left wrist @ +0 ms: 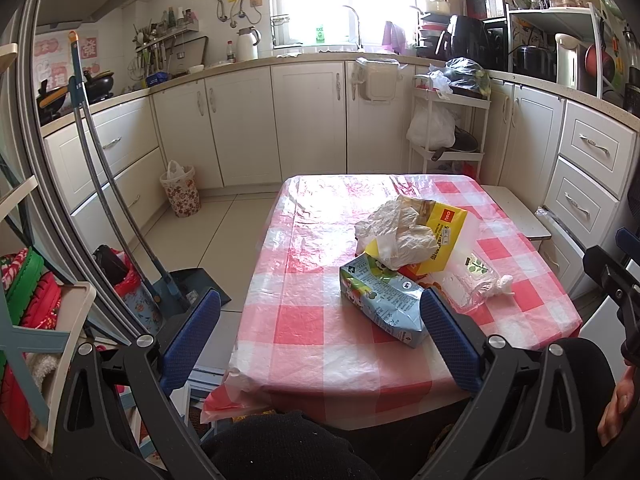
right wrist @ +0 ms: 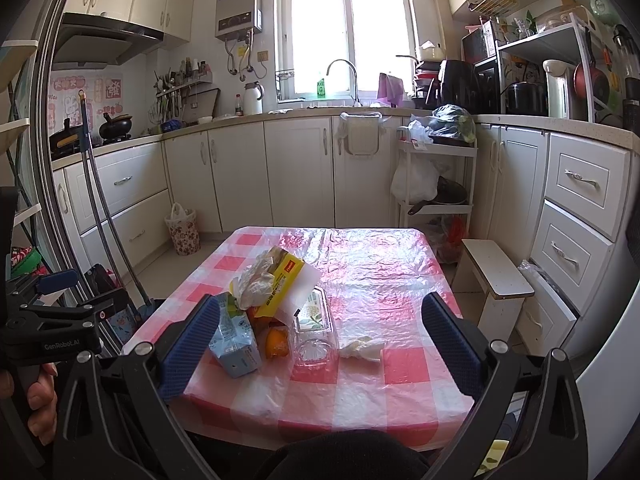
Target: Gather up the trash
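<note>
Left gripper point(left wrist: 320, 328) jaws spread wide, nothing between them, hovering over near edge of bench point(left wrist: 312, 344) with pink-white checked plastic cover. Trash cluster mid-bench: blue carton point(left wrist: 380, 300) lying on its side, just beside right finger; crumpled white plastic bag point(left wrist: 396, 232) on top of yellow box point(left wrist: 444, 240); clear plastic container point(left wrist: 472, 280) to the right, small white wad point(left wrist: 505, 283) touching it. Floral waste basket point(left wrist: 182, 192) on floor by cabinets, well apart from bench. Broom and dustpan point(left wrist: 196, 286) at left. Right gripper point(left wrist: 612, 284) partly visible at right edge.

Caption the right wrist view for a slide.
Open right gripper hovers over a checked table holding a carton, yellow box, clear tub and tissue.
</note>
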Available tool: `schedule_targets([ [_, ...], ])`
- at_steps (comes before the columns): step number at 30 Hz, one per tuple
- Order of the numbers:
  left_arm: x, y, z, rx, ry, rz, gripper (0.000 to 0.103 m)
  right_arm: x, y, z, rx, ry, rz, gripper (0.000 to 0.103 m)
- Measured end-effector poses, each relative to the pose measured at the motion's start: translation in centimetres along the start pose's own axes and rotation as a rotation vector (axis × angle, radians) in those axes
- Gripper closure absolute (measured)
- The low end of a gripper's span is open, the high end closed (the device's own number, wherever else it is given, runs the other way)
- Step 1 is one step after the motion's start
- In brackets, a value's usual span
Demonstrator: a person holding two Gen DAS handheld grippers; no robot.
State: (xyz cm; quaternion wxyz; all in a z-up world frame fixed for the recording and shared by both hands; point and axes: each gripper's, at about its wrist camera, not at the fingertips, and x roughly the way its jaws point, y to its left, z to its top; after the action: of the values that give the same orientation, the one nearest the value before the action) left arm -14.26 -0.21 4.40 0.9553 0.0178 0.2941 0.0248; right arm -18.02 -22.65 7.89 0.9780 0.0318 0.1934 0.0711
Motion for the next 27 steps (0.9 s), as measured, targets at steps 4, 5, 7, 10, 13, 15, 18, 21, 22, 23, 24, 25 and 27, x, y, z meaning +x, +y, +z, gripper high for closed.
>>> schedule_targets([
  [4, 0.0, 0.0, 0.0, -0.001, 0.001, -0.001, 0.006, 0.0, -0.2, -0.3, 0.036, -0.011, 0.018, 0.006],
  [5, 0.0, 0.0, 0.0, -0.002, 0.003, -0.002, 0.006, 0.0, -0.2, -0.3, 0.038, -0.011, 0.018, 0.006],
  [7, 0.2, 0.0, -0.1, -0.002, 0.010, -0.008, 0.006, 0.1, -0.2, -0.3, 0.043, -0.006, 0.024, 0.006],
  [10, 0.9, -0.1, -0.2, 0.001, 0.060, -0.036, 0.006, 0.8, -0.4, 0.0, 0.084, 0.032, 0.067, 0.006],
  [13, 2.2, 0.1, 0.0, 0.009, 0.156, -0.021, 0.006, 1.7, -0.8, 0.7, 0.122, 0.071, 0.128, 0.006],
  [15, 2.9, 0.7, 0.0, -0.021, 0.209, -0.038, 0.006, 2.2, -1.1, 1.2, 0.135, 0.084, 0.139, 0.006],
  [18, 4.7, 1.4, 0.0, -0.138, 0.296, -0.138, 0.006, 3.1, -1.9, 1.9, 0.121, 0.091, 0.129, 0.006],
  [21, 7.1, 0.2, -0.5, -0.201, 0.381, -0.222, 0.006, 4.0, -3.7, 2.6, 0.149, 0.086, 0.097, 0.006],
  [22, 8.1, -0.4, -0.6, -0.212, 0.400, -0.232, 0.006, 4.0, -4.3, 2.6, 0.167, 0.056, 0.094, 0.006],
  [23, 8.8, -0.9, -0.7, -0.217, 0.408, -0.233, 0.006, 4.1, -5.2, 2.5, 0.202, 0.053, 0.087, 0.006],
  [24, 10.0, -1.5, -0.7, -0.231, 0.429, -0.228, 0.006, 4.2, -5.8, 2.2, 0.224, 0.051, 0.078, 0.006],
  [25, 11.0, -1.8, -0.7, -0.250, 0.446, -0.227, 0.006, 4.6, -6.5, 2.3, 0.241, 0.091, 0.059, 0.006],
  [27, 13.0, -2.2, -0.7, -0.308, 0.480, -0.230, 0.006, 4.7, -7.3, 2.3, 0.255, 0.120, 0.048, 0.006],
])
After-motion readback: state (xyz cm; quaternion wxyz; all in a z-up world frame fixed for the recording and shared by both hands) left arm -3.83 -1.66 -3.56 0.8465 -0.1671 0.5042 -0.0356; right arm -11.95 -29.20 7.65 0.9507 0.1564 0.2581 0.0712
